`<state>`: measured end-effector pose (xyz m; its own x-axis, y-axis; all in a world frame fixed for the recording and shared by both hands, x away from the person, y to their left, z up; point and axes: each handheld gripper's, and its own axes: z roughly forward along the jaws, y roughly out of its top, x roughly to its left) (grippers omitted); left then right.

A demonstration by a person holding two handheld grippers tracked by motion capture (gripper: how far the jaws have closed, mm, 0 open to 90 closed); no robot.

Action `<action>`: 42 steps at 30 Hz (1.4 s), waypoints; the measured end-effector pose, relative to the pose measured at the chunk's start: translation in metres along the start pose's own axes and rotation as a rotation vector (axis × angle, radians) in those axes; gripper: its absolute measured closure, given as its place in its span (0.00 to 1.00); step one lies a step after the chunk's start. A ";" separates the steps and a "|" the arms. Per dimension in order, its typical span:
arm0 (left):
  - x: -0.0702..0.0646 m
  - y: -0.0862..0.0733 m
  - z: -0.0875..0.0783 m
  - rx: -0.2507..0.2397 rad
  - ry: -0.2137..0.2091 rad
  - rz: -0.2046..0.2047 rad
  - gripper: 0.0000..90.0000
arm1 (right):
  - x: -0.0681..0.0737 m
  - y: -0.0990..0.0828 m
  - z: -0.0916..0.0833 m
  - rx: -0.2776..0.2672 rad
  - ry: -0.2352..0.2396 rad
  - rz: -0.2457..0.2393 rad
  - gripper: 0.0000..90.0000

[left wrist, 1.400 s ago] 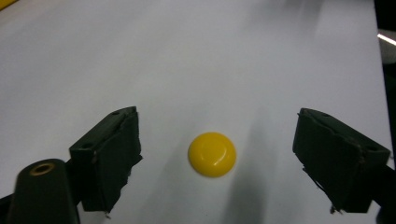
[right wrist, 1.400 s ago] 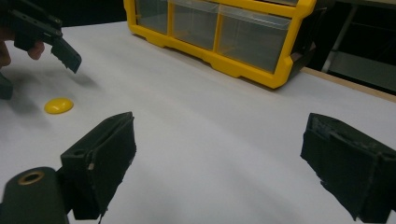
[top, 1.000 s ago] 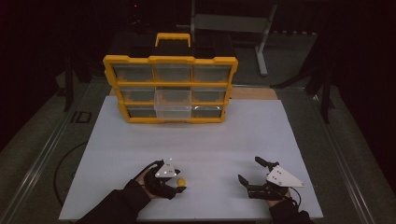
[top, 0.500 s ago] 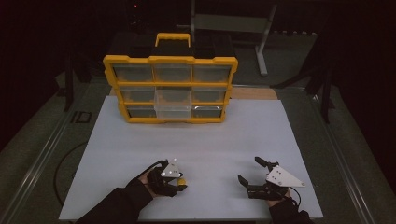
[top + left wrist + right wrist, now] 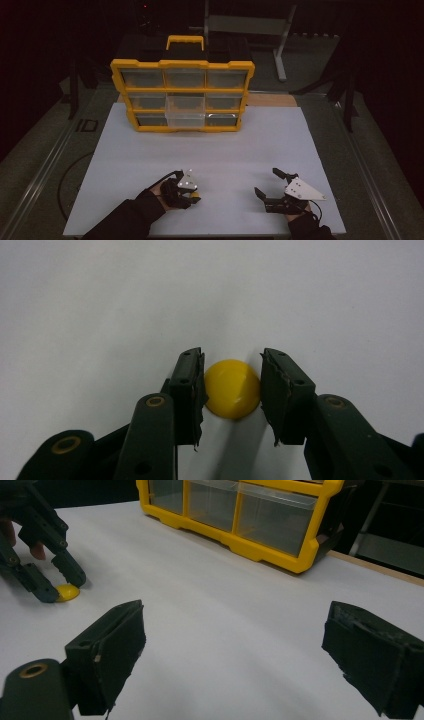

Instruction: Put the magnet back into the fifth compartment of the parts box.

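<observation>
Left claw (image 5: 232, 390) pinching a yellow ball (image 5: 233, 388)
Its jaws have just been closing on it near the bench's (image 5: 210, 150) front edge; right claw (image 5: 267, 182) is resting agape.

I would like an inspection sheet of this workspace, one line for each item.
Surface: white table top, flat and bare across its middle.
Job's things: small yellow ball on the table near the person's edge; yellow drawer organizer standing at the far side, its middle clear drawer pulled out a little.
Clutter: nothing seen on the table.
Grippers: left gripper has just been closing its jaws, which now press the ball from both sides; right gripper rests with jaws wide open, nothing between them.
Cables: dark cable loops on the floor left of the table.
Surroundings: dark room; grey metal stand behind the organizer.
</observation>
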<state>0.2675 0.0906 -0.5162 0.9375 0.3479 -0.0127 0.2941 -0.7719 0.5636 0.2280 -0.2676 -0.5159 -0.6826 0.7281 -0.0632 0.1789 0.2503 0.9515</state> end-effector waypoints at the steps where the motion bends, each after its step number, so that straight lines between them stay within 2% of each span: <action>1: 0.000 0.001 0.000 0.007 0.003 0.002 0.69 | 0.000 0.000 0.000 0.000 0.000 0.000 0.11; 11: 0.000 0.001 -0.001 0.004 0.001 0.002 0.70 | 0.000 0.000 0.000 0.000 -0.001 0.001 0.11; 18: 0.002 0.001 -0.004 -0.003 -0.012 -0.020 0.70 | 0.000 0.000 0.000 -0.001 -0.002 0.002 0.11; 24: -0.001 0.002 -0.008 0.012 -0.018 0.004 0.70 | 0.000 0.000 0.000 -0.001 0.000 0.002 0.11; 34: 0.000 0.007 -0.020 0.007 -0.017 0.006 0.70 | 0.000 0.000 0.000 0.000 0.002 0.003 0.11; 35: -0.001 0.008 -0.022 0.007 -0.014 0.018 0.70 | 0.000 0.000 0.000 0.000 0.001 0.002 0.11; 42: 0.000 0.010 -0.030 0.009 -0.021 0.025 0.70 | 0.000 0.000 0.001 0.000 0.001 0.001 0.11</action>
<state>0.2653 0.0984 -0.4857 0.9483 0.3171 -0.0156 0.2716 -0.7849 0.5569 0.2284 -0.2674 -0.5164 -0.6834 0.7274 -0.0620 0.1792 0.2495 0.9516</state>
